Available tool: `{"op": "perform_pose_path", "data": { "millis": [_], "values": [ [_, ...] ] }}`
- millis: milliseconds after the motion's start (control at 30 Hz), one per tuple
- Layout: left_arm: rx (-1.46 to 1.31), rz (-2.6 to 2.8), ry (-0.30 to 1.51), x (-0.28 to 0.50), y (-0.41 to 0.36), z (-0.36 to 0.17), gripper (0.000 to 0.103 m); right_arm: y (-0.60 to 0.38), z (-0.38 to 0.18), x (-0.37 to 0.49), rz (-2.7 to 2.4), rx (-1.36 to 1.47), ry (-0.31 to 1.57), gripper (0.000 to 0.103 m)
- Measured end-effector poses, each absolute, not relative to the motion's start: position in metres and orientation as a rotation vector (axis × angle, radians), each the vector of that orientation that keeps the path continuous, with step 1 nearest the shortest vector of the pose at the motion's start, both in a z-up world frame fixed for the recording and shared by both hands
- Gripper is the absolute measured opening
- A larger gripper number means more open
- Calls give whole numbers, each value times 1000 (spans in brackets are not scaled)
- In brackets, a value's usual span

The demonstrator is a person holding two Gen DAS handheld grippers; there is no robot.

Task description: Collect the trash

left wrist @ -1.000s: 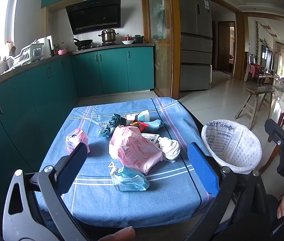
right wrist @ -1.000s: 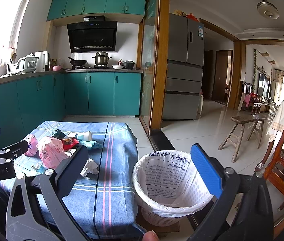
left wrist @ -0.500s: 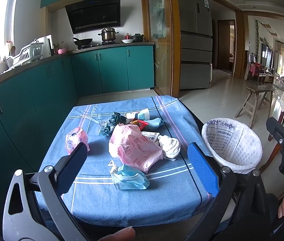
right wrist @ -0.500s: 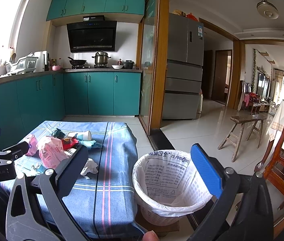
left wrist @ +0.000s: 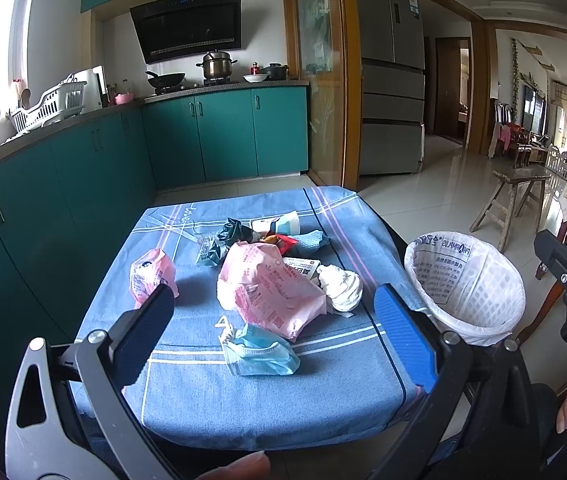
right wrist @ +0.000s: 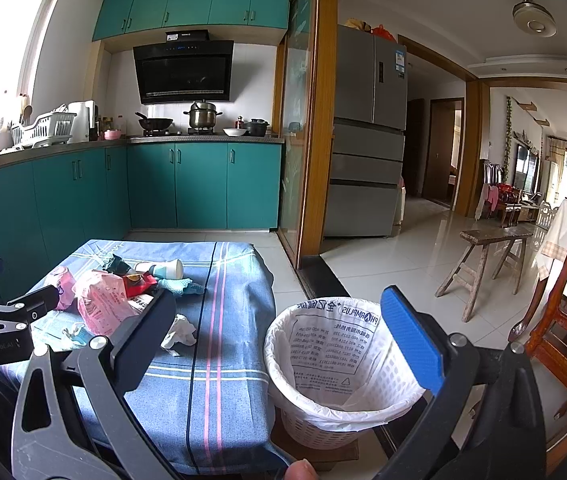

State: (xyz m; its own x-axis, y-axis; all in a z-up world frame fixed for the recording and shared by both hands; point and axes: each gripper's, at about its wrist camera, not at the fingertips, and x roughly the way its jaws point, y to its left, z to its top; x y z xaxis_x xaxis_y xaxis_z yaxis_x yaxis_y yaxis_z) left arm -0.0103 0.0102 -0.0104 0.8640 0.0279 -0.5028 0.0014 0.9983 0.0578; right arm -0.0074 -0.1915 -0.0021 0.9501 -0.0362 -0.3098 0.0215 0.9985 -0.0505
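Two grippers: both held back from the table's near edge, neither touching any trash.
Left gripper (left wrist: 273, 322): fingers spread wide, nothing between them; faces the pile head-on.
Right gripper (right wrist: 283, 334): fingers spread wide, nothing held; faces mostly the bin, with the table on its left.
Trash location: clustered mid-table on the blue checked tablecloth (left wrist: 187, 384); none visible inside the bin yet.
Nearest piece: blue face mask (left wrist: 259, 354), straight ahead of the left gripper and slightly low in its opening; long axis runs roughly left-right, across the approach line.
Behind it: large pink plastic bag (left wrist: 271, 288), touching or overlapping the mask's far edge; cannot tell which.
Right of bag: crumpled white tissue (left wrist: 341, 286), just beside the bag, closest piece to the table's right edge.
Off to left: small pink packet (left wrist: 151, 274), apart from the main pile.
Far pile: dark wrappers, red packet and a paper cup (right wrist: 163, 269) lying on its side.
Bin: white lined waste basket (left wrist: 467, 280) on the floor, just beside the table's right edge.
Nearer hand (judgement): left for the mask; right for the tissue and the bin.
Open room: bare cloth in front of and to the left of the mask; clear gap between tissue and table edge.
Risk (judgement): closing on the mask could also catch the bag's edge.
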Motion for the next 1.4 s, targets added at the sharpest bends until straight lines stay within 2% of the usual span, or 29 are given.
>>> {"op": "perform_pose_path", "data": {
  "millis": [400,567,600,633,700,767,967,1033,1267,1333,1400],
  "values": [
    [52,14,555,0,17,-20,100,-191,-12,-3,-11,-73,337,100],
    [-8,95,599,19,62,-33,100,-185,-20,18,34,-173,401,99],
    [-25,111,621,23,76,-38,99,-184,-23,24,49,-183,419,98],
    [-44,119,639,25,87,-43,99,-183,-26,29,63,-174,414,91],
    [-91,118,679,30,110,-52,89,-179,-36,46,109,-161,437,80],
    [-128,104,721,34,125,-62,87,-171,-49,68,176,-127,471,70],
    [-117,-82,809,44,100,-84,89,-131,-95,157,378,-56,693,69],
    [-79,-123,823,47,83,-90,94,-118,-108,173,446,-10,753,69],
    [43,-110,909,75,41,-121,94,-99,-138,194,500,14,850,69],
    [61,-98,930,82,38,-129,90,-100,-138,196,513,18,853,69],
    [62,-101,957,86,37,-136,71,-101,-140,198,528,22,852,67]
  ]
}}
